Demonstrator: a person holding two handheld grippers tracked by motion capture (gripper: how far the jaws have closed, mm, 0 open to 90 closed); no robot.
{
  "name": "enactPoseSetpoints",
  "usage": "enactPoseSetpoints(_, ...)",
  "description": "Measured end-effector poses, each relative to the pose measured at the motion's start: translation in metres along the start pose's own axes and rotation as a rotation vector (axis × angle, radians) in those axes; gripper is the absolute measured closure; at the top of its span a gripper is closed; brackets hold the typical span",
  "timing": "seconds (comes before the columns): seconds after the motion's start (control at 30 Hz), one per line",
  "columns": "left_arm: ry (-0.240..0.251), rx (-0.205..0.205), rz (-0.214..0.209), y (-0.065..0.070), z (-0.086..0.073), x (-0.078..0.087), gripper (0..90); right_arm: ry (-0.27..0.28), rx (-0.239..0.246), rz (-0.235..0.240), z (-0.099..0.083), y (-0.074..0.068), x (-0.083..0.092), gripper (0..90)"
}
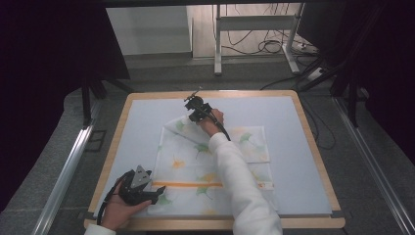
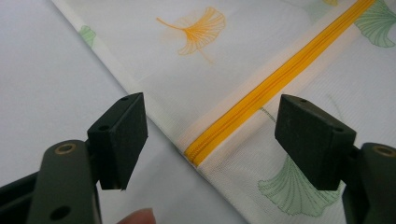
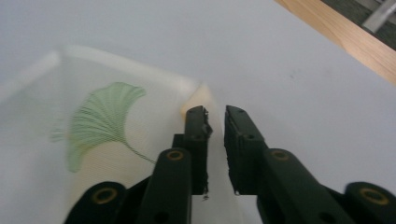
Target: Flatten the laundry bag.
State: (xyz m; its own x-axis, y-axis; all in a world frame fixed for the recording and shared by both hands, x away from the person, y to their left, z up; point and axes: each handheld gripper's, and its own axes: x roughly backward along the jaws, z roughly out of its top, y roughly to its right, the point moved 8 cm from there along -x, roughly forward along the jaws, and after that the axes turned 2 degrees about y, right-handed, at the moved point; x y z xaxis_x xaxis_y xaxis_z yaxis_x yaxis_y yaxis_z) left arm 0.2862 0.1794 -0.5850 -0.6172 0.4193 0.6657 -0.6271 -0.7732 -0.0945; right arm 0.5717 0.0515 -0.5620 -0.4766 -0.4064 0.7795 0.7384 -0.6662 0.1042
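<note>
- A white mesh bag (image 1: 205,171) printed with green and orange leaves lies flat on the pale mat (image 1: 293,147) of the table (image 1: 313,142), towards the near middle.
- An orange zip (image 1: 188,184) runs left to right across the near part of the bag.
- The far-left corner of the bag (image 3: 196,93) is folded over, lying on the rest of the bag.
- The right gripper (image 1: 195,104) is at the far side, just beyond that folded corner, the white sleeve (image 1: 240,181) stretched across the bag.
- Its jaws stand a narrow gap apart; the corner's edge lies under and between them, but I cannot tell whether they pinch it.
- The left gripper (image 1: 155,195) rests at the bag's near-left edge, beside the zip's left end (image 2: 196,156).
- Its jaws are spread wide, nothing gripped, straddling the bag's edge and the zip end.
</note>
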Motion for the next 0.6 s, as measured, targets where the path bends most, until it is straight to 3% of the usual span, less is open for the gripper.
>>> enactPoseSetpoints(0.03,-0.001,0.000,0.000,0.000,0.000,0.000,25.5,-0.015,-0.010,-0.035,-0.004,0.008,-0.003,68.5)
enactPoseSetpoints(0.13,-0.001,-0.001,-0.001,0.000,0.000,0.000,25.5,0.015,-0.035,-0.073,-0.005,0.016,0.005,56.7)
enactPoseSetpoints(0.27,0.000,-0.006,-0.002,0.000,0.000,0.000,25.5,0.079,-0.059,-0.020,-0.005,0.008,0.026,55.1)
enactPoseSetpoints(0.3,-0.001,-0.007,-0.002,0.001,0.001,0.000,25.5,0.109,-0.049,0.026,-0.008,-0.003,0.044,54.8)
enactPoseSetpoints(0.33,-0.001,-0.009,-0.001,0.001,0.001,0.000,25.5,0.109,-0.049,0.026,-0.008,-0.003,0.044,54.8)
enactPoseSetpoints(0.37,0.001,-0.009,0.000,0.001,0.002,0.000,25.5,0.126,-0.024,0.077,-0.015,-0.016,0.063,56.3)
enactPoseSetpoints(0.43,0.003,-0.010,0.000,0.002,0.002,0.000,25.5,0.131,-0.013,0.099,-0.021,-0.023,0.073,58.9)
enactPoseSetpoints(0.53,0.007,-0.007,0.001,0.002,0.002,0.001,25.5,0.121,0.019,0.164,-0.047,-0.040,0.099,74.6)
enactPoseSetpoints(0.57,0.006,-0.010,0.000,0.002,0.002,0.001,25.5,0.100,0.043,0.197,-0.069,-0.049,0.113,83.5)
enactPoseSetpoints(0.6,0.006,-0.010,0.000,0.002,0.002,0.001,25.4,0.100,0.043,0.197,-0.069,-0.049,0.113,83.5)
